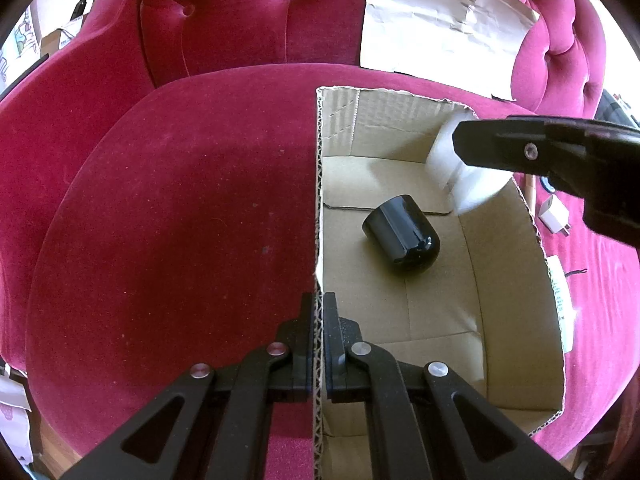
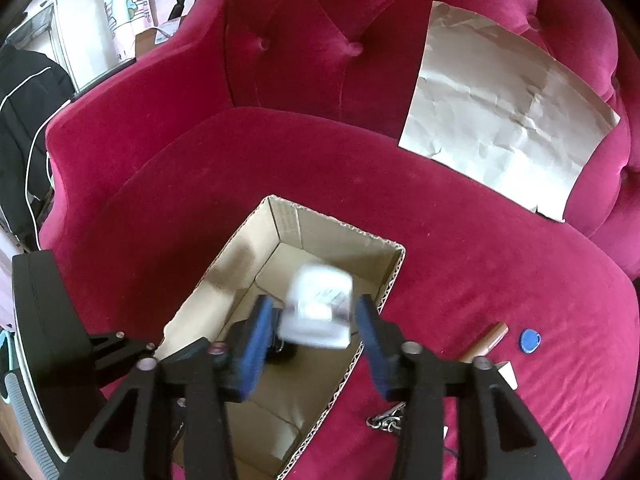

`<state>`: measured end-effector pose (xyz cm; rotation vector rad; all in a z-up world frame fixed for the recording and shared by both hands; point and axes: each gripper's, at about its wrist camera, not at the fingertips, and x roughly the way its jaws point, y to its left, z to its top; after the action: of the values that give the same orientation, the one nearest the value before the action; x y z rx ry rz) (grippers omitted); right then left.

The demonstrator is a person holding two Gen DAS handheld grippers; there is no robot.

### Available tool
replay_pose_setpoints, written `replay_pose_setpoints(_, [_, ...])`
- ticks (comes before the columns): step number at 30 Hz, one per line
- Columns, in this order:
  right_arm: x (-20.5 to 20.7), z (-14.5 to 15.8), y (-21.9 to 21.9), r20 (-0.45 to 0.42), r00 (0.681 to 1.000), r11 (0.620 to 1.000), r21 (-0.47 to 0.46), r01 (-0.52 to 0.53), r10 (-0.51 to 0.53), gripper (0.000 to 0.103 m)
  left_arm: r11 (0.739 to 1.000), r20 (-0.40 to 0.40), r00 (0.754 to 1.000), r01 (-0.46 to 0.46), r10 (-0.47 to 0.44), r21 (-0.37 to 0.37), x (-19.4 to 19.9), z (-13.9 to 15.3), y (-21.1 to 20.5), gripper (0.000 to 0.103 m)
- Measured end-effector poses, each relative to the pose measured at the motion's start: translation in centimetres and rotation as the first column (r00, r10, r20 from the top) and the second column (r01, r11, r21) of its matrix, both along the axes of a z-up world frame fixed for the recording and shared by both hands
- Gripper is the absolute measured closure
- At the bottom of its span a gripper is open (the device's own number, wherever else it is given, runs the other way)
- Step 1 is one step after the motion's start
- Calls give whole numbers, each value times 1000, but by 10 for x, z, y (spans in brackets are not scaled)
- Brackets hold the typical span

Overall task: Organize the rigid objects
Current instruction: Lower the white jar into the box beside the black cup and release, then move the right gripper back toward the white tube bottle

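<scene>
Steadying: left gripper (image 1: 319, 312) clamped on cardboard box (image 1: 319, 184) wall.
Releasing: right gripper (image 2: 314, 316) spread apart, blurred white object (image 2: 318, 308) between its pads, over box.
Inside: black cup (image 1: 402, 236).
Risk: white object may strike the cup or rim.

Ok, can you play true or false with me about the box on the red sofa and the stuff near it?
1. The left gripper pinches the cardboard box wall. True.
2. A black rounded object lies inside the box. True.
3. The right gripper is squeezing the white object. False: its pads stand apart from it, and the white object is blurred above the box.
4. The blue tag is inside the box. False: it lies on the sofa cushion.
</scene>
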<state>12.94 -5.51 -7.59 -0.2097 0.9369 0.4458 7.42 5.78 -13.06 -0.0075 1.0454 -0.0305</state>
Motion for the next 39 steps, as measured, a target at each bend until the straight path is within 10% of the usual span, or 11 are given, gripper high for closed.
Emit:
replay_pose_setpoints(8, [4,3,-10,29,998,998,-37,60,-59,1,1000,-1,1000,4,-4,-2,0,0,0,100])
replay_pose_setpoints(39, [-33,0,-110,-18,944,942,-83,326,-328,1,1000,3,1000,10,-10,3,0,1,0,100])
